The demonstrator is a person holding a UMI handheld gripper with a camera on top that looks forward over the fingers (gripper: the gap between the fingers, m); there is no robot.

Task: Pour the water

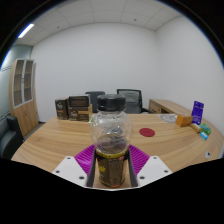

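- Hand-held gripper (110,168): fingers pinching a bottle, purple pads against both its sides.
- Bottle (109,135): clear, black cap, dark liquid; held upright above the bench (60,142).
- Red coaster (147,131): beyond, on bench.

1. Single view, mounted on the gripper (110,170), looking forward along its fingers; level, just above the table (60,143).
2. Very close to the jar (109,140); wide angle takes in the room beyond.
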